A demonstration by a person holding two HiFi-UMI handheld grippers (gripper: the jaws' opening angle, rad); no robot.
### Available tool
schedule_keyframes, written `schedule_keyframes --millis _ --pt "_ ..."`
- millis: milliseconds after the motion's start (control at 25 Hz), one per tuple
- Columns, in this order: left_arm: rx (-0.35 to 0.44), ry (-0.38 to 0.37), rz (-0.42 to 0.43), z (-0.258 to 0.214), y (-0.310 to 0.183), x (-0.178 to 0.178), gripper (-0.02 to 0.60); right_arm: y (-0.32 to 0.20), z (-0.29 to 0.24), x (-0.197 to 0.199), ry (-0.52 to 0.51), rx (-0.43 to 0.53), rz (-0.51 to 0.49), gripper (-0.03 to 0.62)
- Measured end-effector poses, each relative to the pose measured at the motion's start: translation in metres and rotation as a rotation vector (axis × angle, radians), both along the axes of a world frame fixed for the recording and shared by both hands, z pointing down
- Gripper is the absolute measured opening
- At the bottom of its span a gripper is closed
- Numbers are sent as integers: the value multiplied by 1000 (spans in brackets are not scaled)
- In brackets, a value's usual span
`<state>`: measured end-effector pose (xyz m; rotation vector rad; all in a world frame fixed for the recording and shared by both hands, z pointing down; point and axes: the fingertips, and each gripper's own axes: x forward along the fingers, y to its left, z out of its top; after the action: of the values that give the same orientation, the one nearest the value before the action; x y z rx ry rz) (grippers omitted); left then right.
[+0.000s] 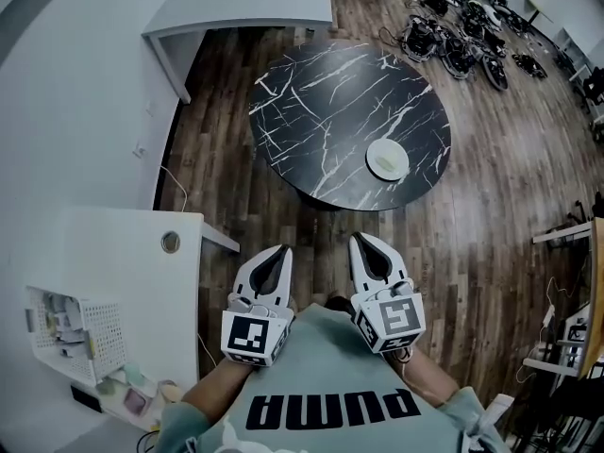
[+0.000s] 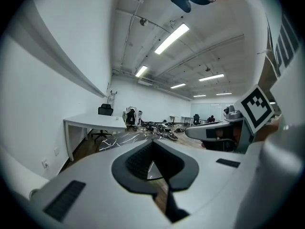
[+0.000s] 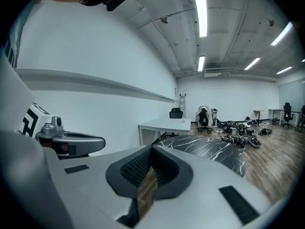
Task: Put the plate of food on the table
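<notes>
A white plate of food [image 1: 387, 159] rests on the round black marble table [image 1: 321, 111], near its right front edge. Both grippers are held close to my chest, short of the table and pointing toward it. My left gripper [image 1: 281, 251] has its jaws together with nothing between them. The right gripper [image 1: 361, 241], beside it, is likewise shut and empty. In the left gripper view the shut tips [image 2: 152, 144] point at the marble table [image 2: 119, 138]. From the right gripper view the shut tips [image 3: 151, 149] face the same table [image 3: 209, 149].
A white desk [image 1: 245, 3] stands beyond the table. At my left is a white counter [image 1: 113, 281] with a wire basket [image 1: 66, 333]. A heap of dark equipment [image 1: 462, 36] lies on the wooden floor at the back right. Shelving [image 1: 576, 291] stands at the right.
</notes>
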<state>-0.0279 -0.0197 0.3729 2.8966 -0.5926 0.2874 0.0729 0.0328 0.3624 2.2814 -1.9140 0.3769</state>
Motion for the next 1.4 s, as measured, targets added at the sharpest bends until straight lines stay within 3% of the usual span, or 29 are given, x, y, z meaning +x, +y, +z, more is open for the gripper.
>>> schedule_keyframes --millis 400,600,720,960,1400 --pt "47 41 28 -25 67 28 6 67 -16 18 28 44 18 9" --pt "73 6 53 -28 103 44 6 105 -21 28 23 69 21 8" --pt "72 12 24 -30 115 49 6 119 -22 31 35 83 2 8" --pt "95 -46 -2 -19 140 52 6 141 -8 38 26 67 -30 8" --pt "107 -55 -77 -19 156 50 6 157 -6 45 30 80 -70 7"
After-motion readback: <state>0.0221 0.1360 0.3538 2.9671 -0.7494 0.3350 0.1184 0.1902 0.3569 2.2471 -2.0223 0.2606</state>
